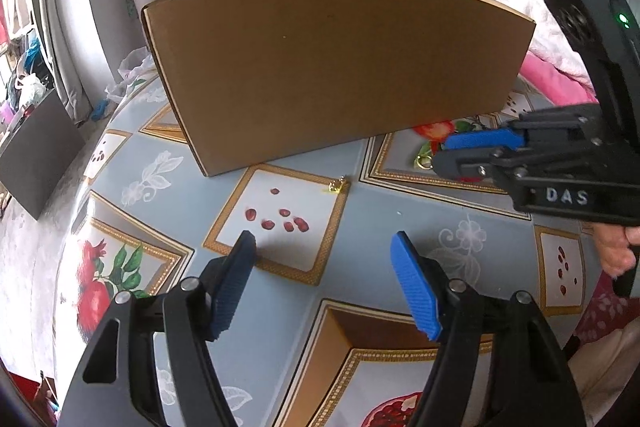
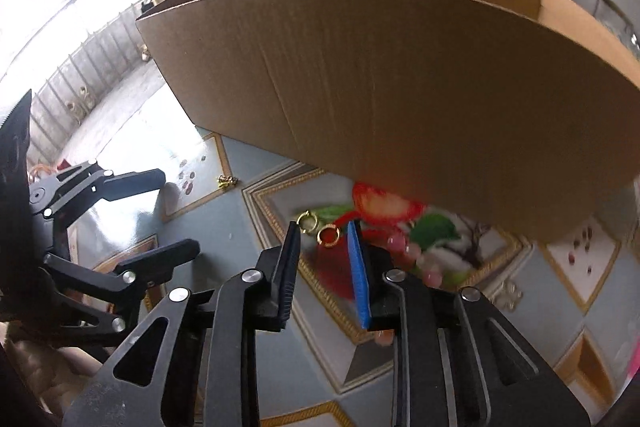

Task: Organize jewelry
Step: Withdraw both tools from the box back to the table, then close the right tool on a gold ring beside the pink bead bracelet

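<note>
Two gold rings (image 2: 328, 235) (image 2: 307, 221) lie on the table (image 2: 256, 347) close together, just in front of the box's (image 2: 380, 87) near wall, on the printed fruit panel; a pink bead string (image 2: 416, 259), blurred, sits right beside them. A third small gold piece (image 1: 337, 185) lies apart, nearer the table middle, also close to the box wall. Likely all are laid out loose to be dropped into the open-top box one by one

Right gripper (image 2: 326, 255) is tilted down over the nearer ring, jaws narrowed to a small gap, the ring showing just past the tips; pads don't look pressed on it, so I'd call it unclamped, nothing held, probably sized for a tiny pinch. Left wrist view shows only one ring (image 1: 424, 161) by its tips

Left gripper (image 1: 324, 259) hovers over the table middle, jaws wide, empty, touching nothing; the gold piece lies ahead of it, probably its next pick
</note>
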The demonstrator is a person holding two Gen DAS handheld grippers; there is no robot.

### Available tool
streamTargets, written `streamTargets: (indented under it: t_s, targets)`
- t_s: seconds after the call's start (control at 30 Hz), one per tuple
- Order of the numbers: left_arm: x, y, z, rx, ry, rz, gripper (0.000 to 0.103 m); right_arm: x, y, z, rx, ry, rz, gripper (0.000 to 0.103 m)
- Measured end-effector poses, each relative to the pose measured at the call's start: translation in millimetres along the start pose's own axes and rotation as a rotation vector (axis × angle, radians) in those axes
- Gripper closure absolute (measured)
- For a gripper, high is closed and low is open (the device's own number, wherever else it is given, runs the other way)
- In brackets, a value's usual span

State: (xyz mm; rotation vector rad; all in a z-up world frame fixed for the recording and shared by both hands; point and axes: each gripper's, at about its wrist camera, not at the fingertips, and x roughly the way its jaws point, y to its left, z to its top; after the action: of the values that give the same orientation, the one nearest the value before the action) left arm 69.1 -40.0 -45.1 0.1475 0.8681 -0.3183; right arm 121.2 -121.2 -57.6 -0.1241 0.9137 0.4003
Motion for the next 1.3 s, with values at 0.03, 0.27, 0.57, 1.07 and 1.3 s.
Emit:
streamTargets:
  t_s: [0.03,0.27,0.57,1.07,1.3]
  targets:
    - [0,0,0,0.001,-0.001,-0.003,0.035,1,1,2,-0.014,0.001,0.003,0.085]
    - [0,3,-1,0.002,-0.007,-0.010,0.035,5,8,7,-0.087,0.021,0.008,0.087]
    - [0,2,-2,0.004,-0.009,-0.007,0.035,4,5,-5,-0.081,0.021,0.009,0.094]
    - [-3,-27,28,0.089,-0.096,-0.176,0.049,-39,2,-52,-0.006,0.028,0.040,0.094]
    - [17,-40,45,0.107,-0.067,-0.215,0.069,-54,-10,-69,0.024,0.013,0.062,0.094]
